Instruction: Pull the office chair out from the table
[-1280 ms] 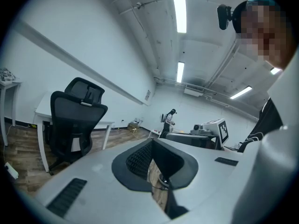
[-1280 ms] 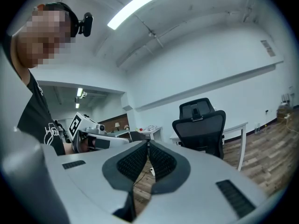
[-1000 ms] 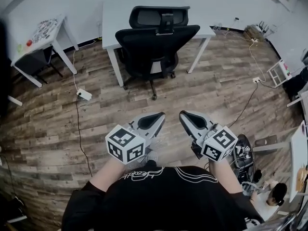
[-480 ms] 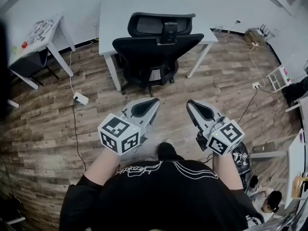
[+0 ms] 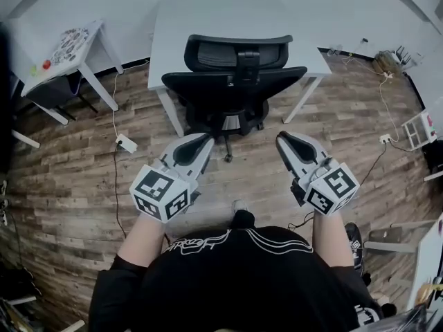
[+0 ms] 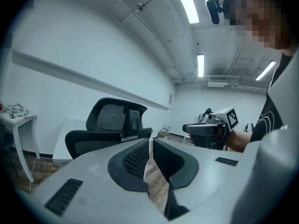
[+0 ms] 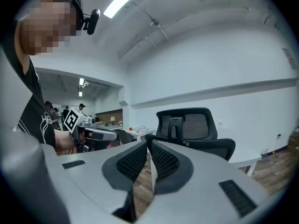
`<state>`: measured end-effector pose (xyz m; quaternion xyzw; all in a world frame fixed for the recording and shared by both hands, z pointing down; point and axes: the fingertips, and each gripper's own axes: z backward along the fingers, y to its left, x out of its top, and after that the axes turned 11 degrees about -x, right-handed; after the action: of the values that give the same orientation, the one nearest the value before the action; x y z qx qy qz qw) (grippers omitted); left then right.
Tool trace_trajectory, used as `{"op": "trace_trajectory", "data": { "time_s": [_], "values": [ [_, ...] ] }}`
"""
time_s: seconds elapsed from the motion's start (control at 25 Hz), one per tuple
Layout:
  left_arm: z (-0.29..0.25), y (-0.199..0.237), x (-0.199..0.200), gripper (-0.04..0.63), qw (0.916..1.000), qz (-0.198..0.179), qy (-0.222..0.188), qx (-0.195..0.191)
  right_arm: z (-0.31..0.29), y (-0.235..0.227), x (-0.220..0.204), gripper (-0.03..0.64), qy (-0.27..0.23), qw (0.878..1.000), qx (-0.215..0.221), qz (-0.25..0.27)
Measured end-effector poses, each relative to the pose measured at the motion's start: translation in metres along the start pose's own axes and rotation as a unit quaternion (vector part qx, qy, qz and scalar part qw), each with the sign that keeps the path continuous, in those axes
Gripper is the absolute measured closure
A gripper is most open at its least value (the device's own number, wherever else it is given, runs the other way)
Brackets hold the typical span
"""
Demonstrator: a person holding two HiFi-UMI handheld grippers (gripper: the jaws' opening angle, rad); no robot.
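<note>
Office chair [image 5: 235, 88]: tucked under the white counter [image 5: 208, 19], backrest facing the person.
Bearing: in the head view it lies at 12 o'clock from both claws, near but untouched.
Backrest axis: 9 to 3 o'clock, square across the approach.
Left claw [image 5: 197, 144]: jaws together, nothing between them, aimed at the backrest's 9 o'clock end.
Right claw [image 5: 289, 144]: jaws together, empty, aimed at the 3 o'clock end.
Nearer hand: neither, judged about level.
Writing: only square markers on the cubes; shirt print unreadable.

It was an office-like workroom. A white desk [image 5: 208, 26] with a mesh chair [image 5: 232, 88], a side table [image 5: 93, 47], a power strip [image 5: 126, 143] on the plank floor [image 5: 62, 171] and ceiling strip lights [image 6: 186, 3] showed it.
</note>
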<state>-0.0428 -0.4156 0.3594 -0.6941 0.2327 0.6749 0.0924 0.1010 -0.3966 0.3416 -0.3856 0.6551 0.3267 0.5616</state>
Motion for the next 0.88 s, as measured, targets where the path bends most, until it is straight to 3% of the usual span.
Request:
{"op": "trace_trajectory", "data": {
  "time_s": [0.12,0.2,0.36,0.56,0.68,0.8,0.88],
  "values": [
    [-0.019,0.024,0.014,0.576,0.9991,-0.026,-0.007,0.032,-0.015,-0.031,0.006,0.574,-0.006,1.000,0.004,0.014],
    [-0.032,0.037,0.019,0.509,0.9981,-0.043,-0.002,0.043,-0.025,-0.050,0.010,0.572,-0.012,0.999,0.001,0.032],
    [-0.051,0.066,0.027,0.458,0.9939,-0.081,0.014,0.073,-0.041,-0.094,0.013,0.566,-0.016,0.998,-0.011,0.057],
    [-0.056,0.106,0.029,0.440,0.9861,-0.118,0.035,0.111,-0.065,-0.142,0.007,0.479,0.009,0.995,-0.006,0.096],
    [-0.058,0.128,0.025,0.375,0.9762,-0.156,0.071,0.132,-0.079,-0.167,0.000,0.366,0.039,0.988,-0.006,0.149],
    [-0.058,0.151,0.014,0.322,0.9609,-0.199,0.121,0.149,-0.097,-0.192,-0.007,0.342,0.057,0.977,-0.011,0.204],
    [-0.057,0.168,0.005,0.307,0.9492,-0.220,0.156,0.161,-0.110,-0.207,-0.016,0.334,0.073,0.962,-0.021,0.263]
  ]
}}
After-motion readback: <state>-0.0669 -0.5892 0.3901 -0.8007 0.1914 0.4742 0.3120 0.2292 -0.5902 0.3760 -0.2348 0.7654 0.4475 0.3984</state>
